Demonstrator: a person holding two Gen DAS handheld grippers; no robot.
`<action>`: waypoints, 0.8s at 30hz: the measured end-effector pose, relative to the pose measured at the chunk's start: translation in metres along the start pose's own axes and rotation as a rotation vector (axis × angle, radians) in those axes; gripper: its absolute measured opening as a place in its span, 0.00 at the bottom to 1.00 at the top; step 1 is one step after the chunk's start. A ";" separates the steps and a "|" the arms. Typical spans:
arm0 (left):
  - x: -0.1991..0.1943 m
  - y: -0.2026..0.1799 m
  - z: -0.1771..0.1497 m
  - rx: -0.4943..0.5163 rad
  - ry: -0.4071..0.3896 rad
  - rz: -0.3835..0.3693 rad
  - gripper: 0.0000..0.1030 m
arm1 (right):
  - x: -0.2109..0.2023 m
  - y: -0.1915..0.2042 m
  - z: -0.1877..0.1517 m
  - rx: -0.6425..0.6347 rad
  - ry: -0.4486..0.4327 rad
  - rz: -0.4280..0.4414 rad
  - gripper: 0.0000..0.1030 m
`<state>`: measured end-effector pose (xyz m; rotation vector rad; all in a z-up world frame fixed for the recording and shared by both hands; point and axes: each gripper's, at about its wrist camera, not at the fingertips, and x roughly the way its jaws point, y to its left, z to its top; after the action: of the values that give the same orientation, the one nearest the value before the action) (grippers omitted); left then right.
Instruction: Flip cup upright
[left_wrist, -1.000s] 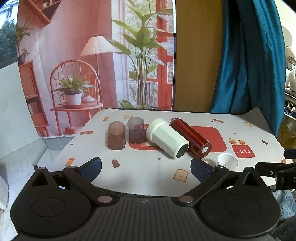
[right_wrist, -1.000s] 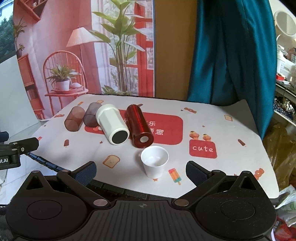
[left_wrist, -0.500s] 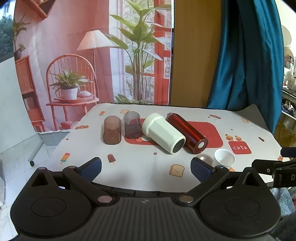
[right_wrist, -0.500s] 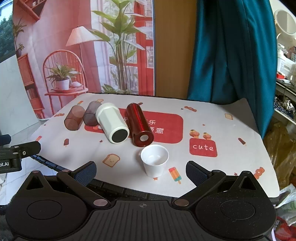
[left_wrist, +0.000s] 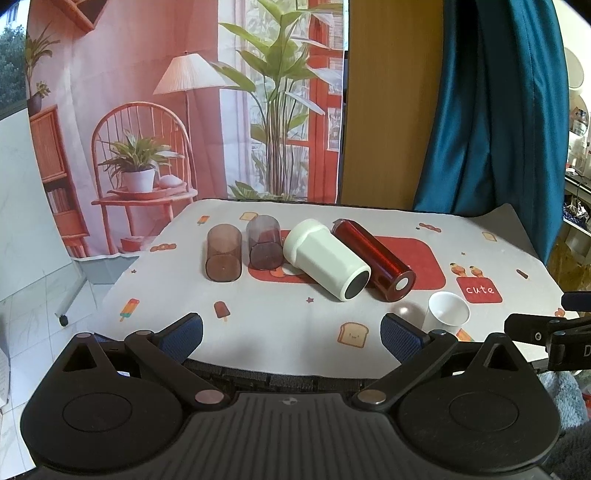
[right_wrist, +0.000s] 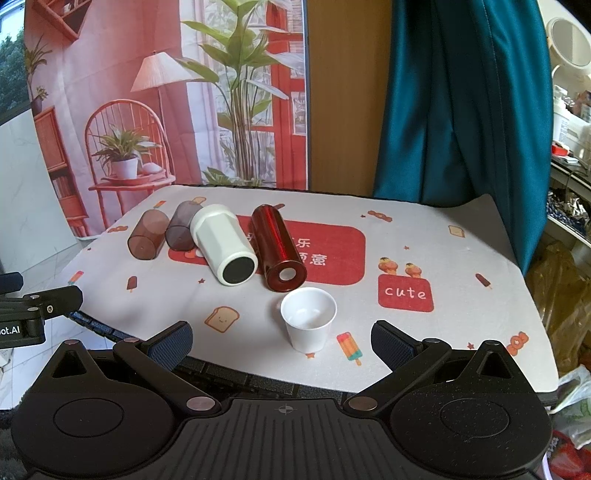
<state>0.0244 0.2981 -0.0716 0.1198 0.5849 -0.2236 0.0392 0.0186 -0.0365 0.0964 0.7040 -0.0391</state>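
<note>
White cup (right_wrist: 308, 319) upright, near counter (right_wrist: 461, 258) edge; four tumblers lying behind. Both grippers' jaws wide, empty.

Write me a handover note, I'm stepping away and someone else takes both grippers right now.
Left gripper: open, empty, short of the table edge.
Right gripper: open, empty, facing the small white paper cup.
That cup stands upright, mouth up.
Lying on their sides in a row: brown translucent tumbler, grey translucent tumbler, cream plastic cup, shiny red metal cup.
Done: nothing gripped yet.
Left: stand the four lying cups up.
</note>
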 end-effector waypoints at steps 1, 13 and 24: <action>0.000 0.000 0.000 0.000 0.000 0.000 1.00 | 0.000 0.000 0.000 0.000 0.000 0.000 1.00; 0.000 0.000 0.000 0.000 0.004 0.000 1.00 | 0.000 0.000 0.000 0.000 0.000 0.000 1.00; 0.002 -0.001 -0.003 -0.002 0.013 -0.002 1.00 | 0.001 -0.001 0.000 0.002 0.000 -0.001 1.00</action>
<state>0.0236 0.2977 -0.0753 0.1193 0.5983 -0.2241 0.0396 0.0181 -0.0370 0.0978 0.7040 -0.0402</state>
